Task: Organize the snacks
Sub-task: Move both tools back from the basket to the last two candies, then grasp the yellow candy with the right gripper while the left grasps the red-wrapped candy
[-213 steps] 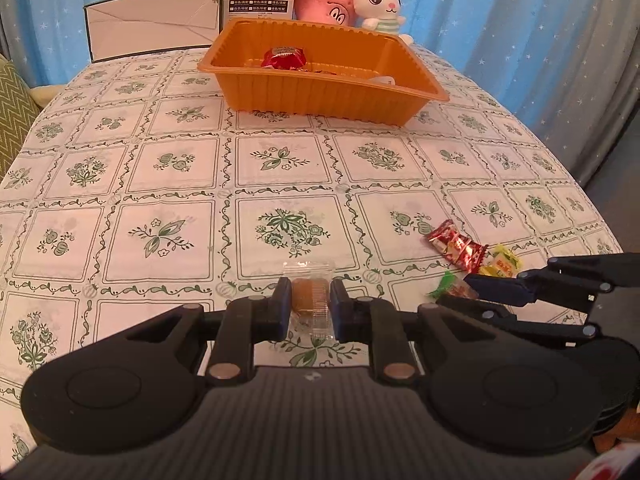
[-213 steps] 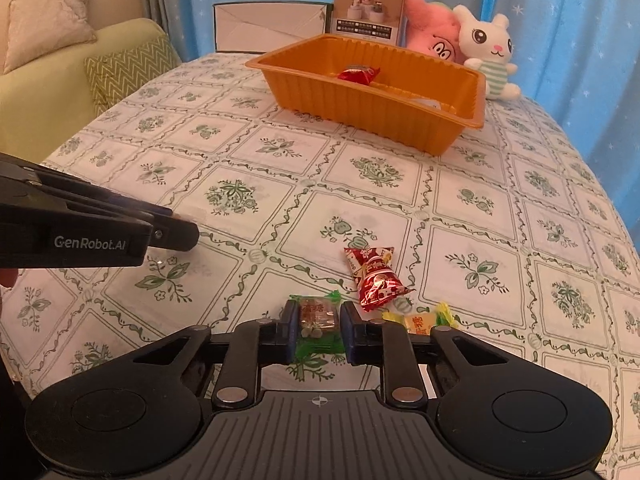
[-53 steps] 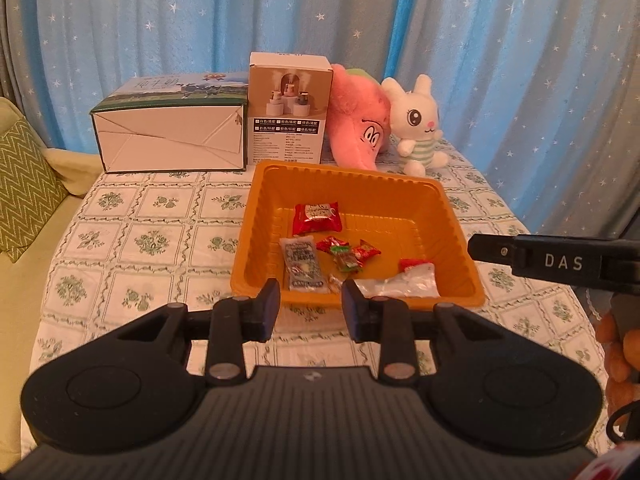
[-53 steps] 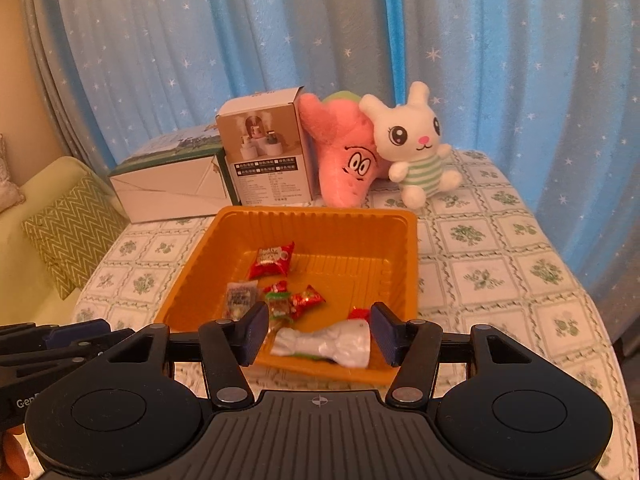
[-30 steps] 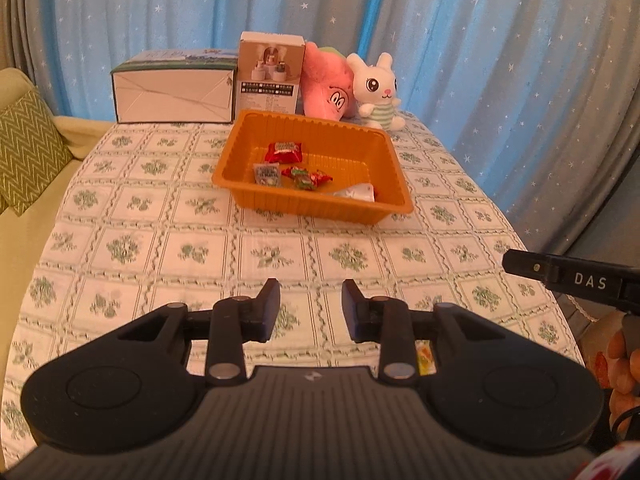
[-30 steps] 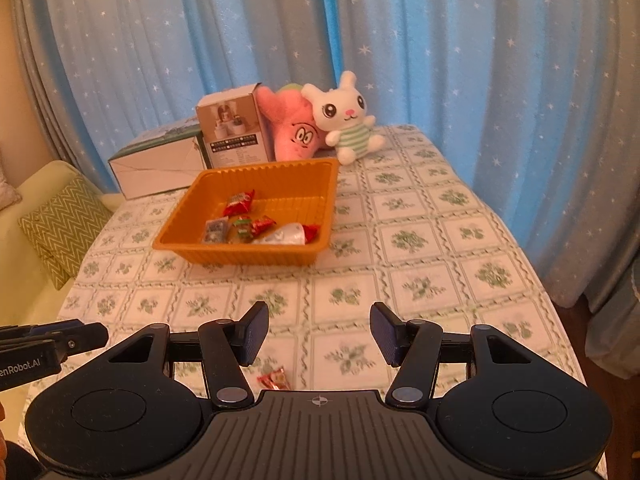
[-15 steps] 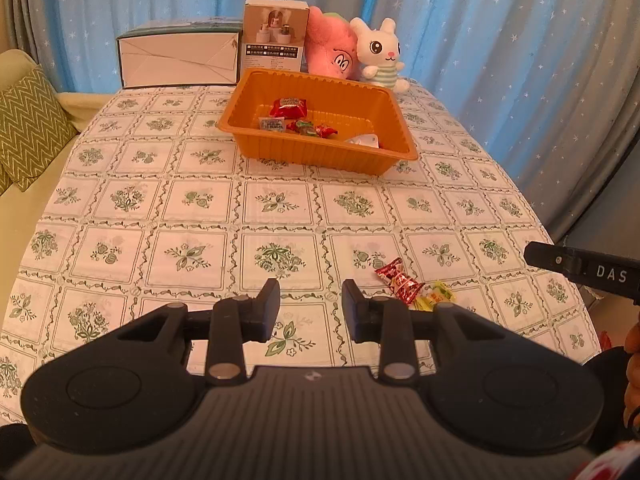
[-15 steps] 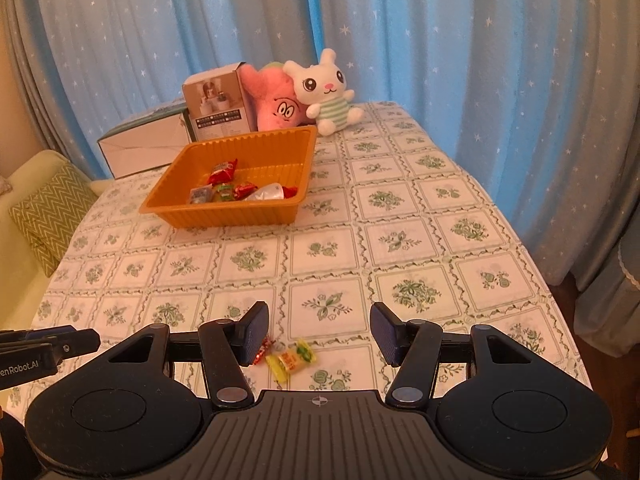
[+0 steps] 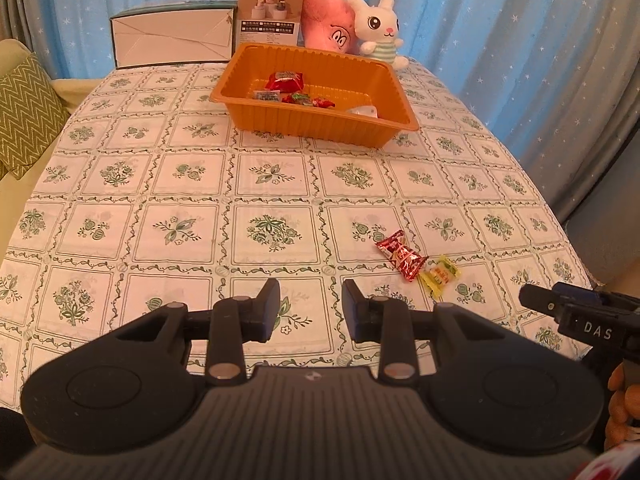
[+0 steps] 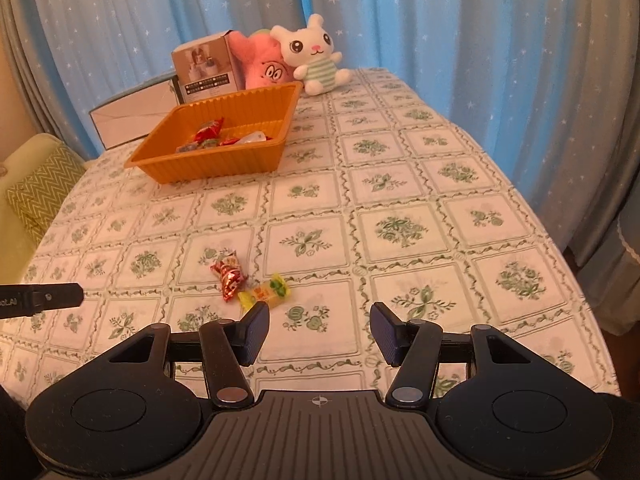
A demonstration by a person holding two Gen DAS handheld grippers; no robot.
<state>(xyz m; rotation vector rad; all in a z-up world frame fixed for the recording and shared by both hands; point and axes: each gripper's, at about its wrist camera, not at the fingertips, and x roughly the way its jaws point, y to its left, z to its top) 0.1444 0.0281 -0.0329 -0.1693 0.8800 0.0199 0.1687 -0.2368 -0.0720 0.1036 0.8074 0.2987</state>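
Blue starred curtains are hanging behind a floral-clothed table (image 9: pixel 160 184). Both grippers are hovering empty above it — left gripper (image 9: pixel 311 310) parted slightly, right gripper (image 10: pixel 319 334) spread wider. Two wrapped candies are lying loose, touching: a red candy (image 10: pixel 228 274) and a yellow candy (image 10: pixel 267 290). One orange tray (image 9: pixel 320 130) is sitting farther back, holding several snacks.

Two loose candies (image 10: pixel 248 282), one tray (image 10: pixel 224 166) (orange), two plush toys (image 10: pixel 288 56), two boxes (image 10: pixel 168 92).

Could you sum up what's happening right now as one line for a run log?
stage: reaching for more snacks | left gripper: jaws open, empty | right gripper: jaws open, empty | on table: red candy, yellow candy | orange tray: several snacks
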